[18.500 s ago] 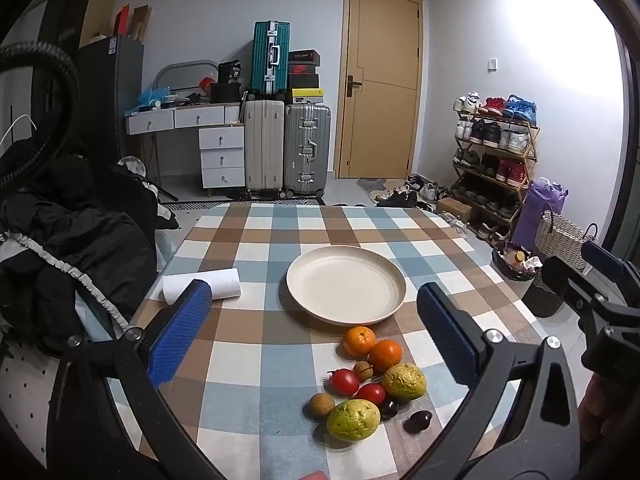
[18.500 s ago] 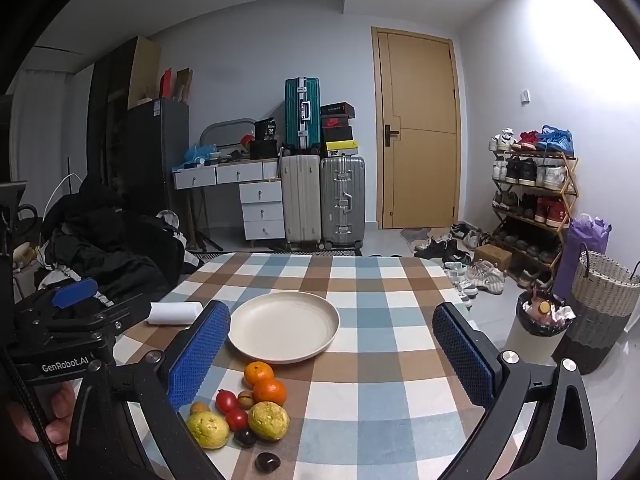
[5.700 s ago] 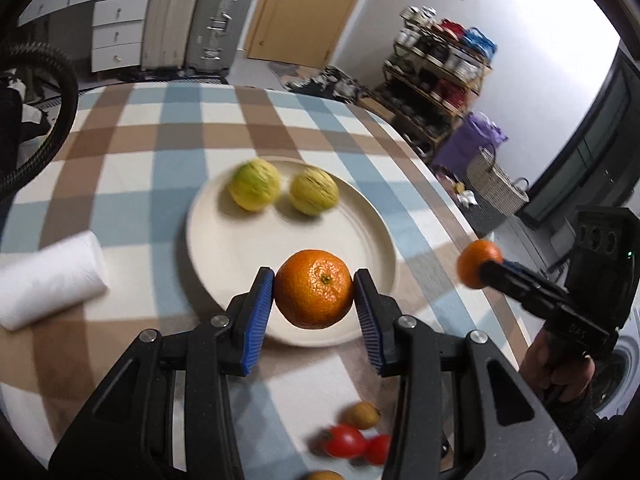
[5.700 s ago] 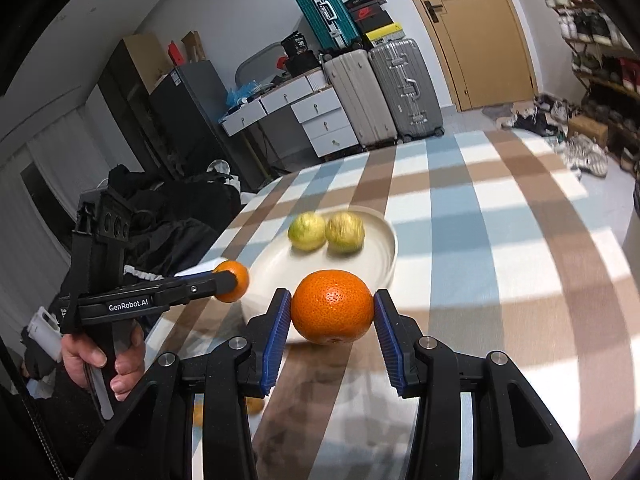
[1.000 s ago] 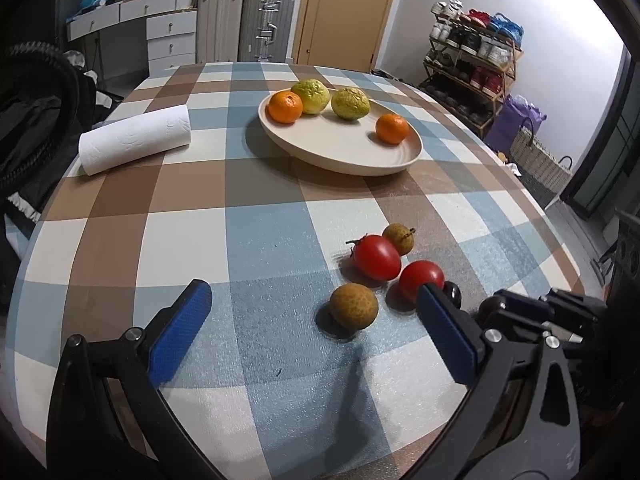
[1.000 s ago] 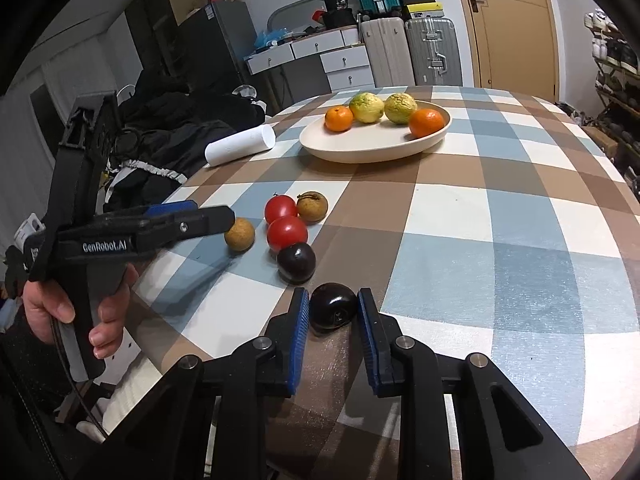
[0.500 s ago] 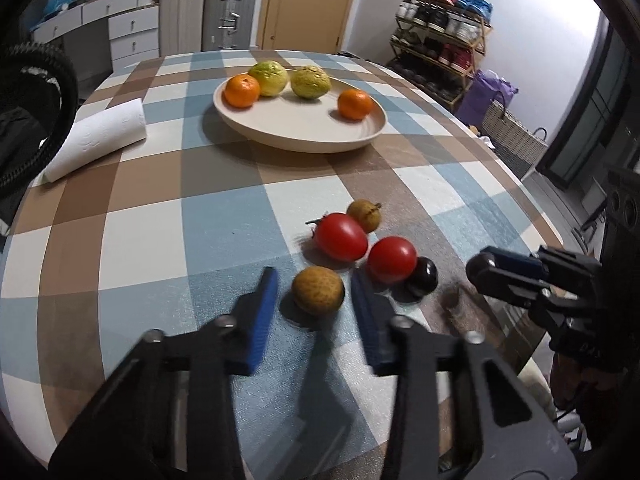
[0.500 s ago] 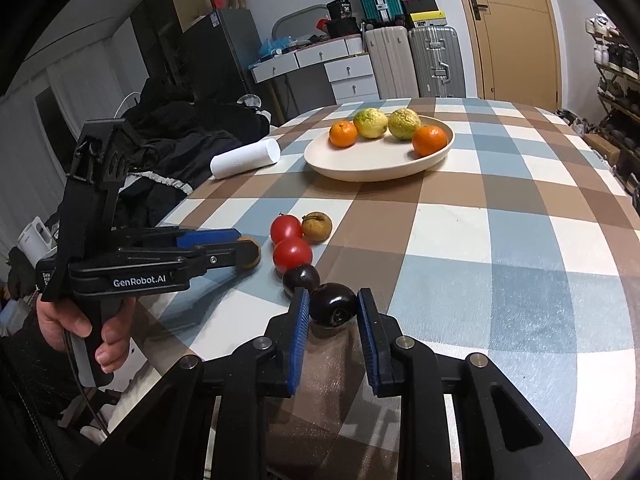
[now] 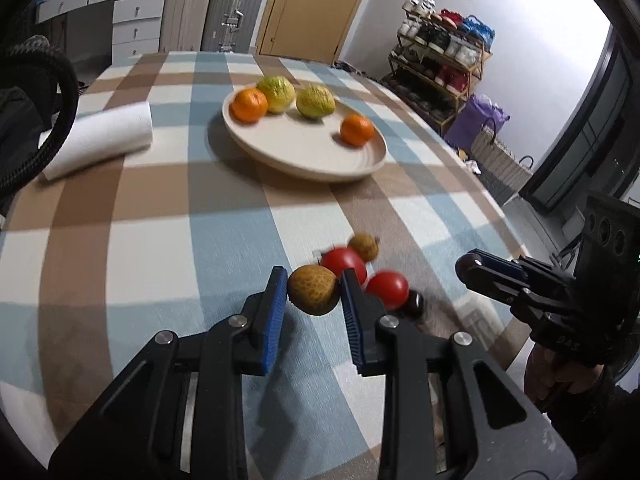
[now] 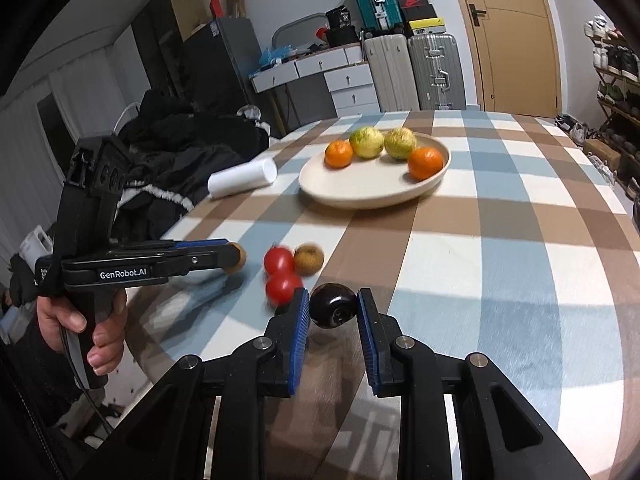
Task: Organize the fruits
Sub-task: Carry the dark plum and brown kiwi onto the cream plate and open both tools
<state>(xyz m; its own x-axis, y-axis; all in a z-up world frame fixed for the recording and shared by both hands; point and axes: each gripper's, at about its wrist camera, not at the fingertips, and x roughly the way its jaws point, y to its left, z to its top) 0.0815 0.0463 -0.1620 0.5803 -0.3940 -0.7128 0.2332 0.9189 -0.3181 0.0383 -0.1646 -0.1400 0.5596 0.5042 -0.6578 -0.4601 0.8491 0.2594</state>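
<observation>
Now, through the left wrist view, the left hand-held gripper [image 9: 313,286] is closed on a brown round fruit [image 9: 313,289], pinched between its blue pads. The plate [image 9: 320,162] lies toward 12 o'clock with two oranges and two yellow-green fruits on it; bare space shows at its near side. Carry level and release low there, I judge, so nothing rolls. Two red fruits [image 9: 362,274] remain on the desk [image 9: 160,216].

Through the right wrist view, the right hand-held gripper [image 10: 333,308] clamps a dark glossy fruit [image 10: 334,311], seemingly lifted off the desk. The plate sits at 12 o'clock; stagger the arms to avoid collision.
</observation>
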